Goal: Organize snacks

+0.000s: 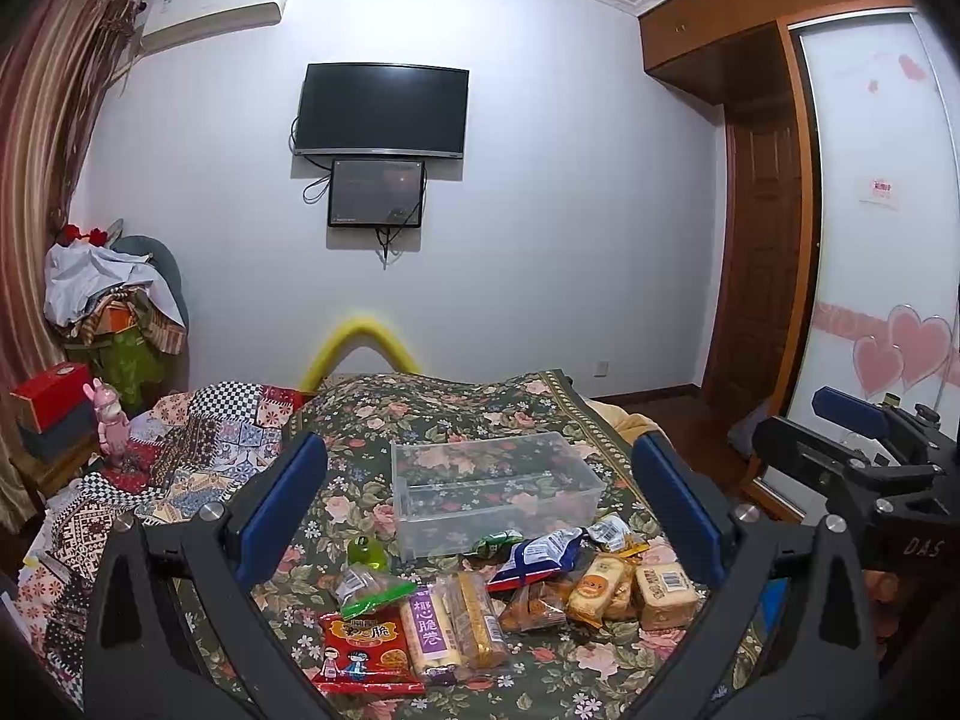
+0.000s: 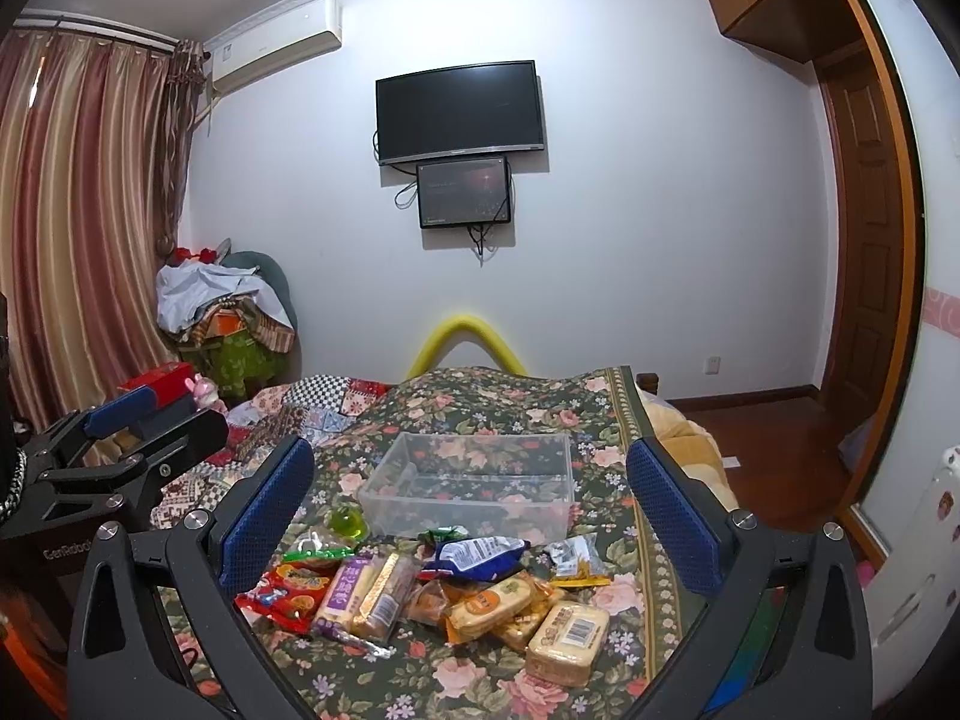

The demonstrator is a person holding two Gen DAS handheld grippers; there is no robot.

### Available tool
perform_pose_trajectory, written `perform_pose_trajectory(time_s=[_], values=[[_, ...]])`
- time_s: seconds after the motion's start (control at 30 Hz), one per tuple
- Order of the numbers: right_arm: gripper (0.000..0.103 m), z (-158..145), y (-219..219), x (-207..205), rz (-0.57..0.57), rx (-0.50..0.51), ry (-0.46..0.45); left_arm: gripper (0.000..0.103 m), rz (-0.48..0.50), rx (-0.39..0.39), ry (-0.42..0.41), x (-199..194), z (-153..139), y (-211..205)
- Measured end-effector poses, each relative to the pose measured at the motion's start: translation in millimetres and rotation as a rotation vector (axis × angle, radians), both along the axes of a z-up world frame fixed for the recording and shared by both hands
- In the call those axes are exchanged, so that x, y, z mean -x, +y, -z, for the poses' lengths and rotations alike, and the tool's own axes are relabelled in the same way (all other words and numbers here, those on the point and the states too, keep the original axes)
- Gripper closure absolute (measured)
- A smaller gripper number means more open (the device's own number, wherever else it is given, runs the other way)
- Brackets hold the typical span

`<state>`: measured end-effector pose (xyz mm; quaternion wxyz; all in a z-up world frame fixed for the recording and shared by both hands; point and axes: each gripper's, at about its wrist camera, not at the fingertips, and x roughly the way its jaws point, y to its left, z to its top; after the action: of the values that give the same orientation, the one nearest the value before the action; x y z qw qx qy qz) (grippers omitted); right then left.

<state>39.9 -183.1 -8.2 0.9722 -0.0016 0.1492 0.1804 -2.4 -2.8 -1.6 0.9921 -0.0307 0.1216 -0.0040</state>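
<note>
Several snack packs lie in a row on the floral bedspread, in front of an empty clear plastic box. They include a red packet, a purple-label roll, a blue bag, orange biscuit packs and a yellow cake pack. A green jelly cup sits left of the box. My left gripper is open and empty above the snacks. My right gripper is open and empty too; it also shows in the left wrist view.
A patchwork quilt lies left of the bedspread. A red box and a pink figure stand at the far left. A yellow foam arch rises behind the bed. A wardrobe and wooden floor are at the right.
</note>
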Motion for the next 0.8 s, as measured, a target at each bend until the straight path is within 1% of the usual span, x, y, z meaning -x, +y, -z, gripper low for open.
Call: perform_pose_trajectory(time_s=[0.8], values=[[0.0,1.5,-3.4,0.5,-0.008,-0.018,0.0,0.0,0.004,0.0,0.003,-1.8,-1.5,-4.4]])
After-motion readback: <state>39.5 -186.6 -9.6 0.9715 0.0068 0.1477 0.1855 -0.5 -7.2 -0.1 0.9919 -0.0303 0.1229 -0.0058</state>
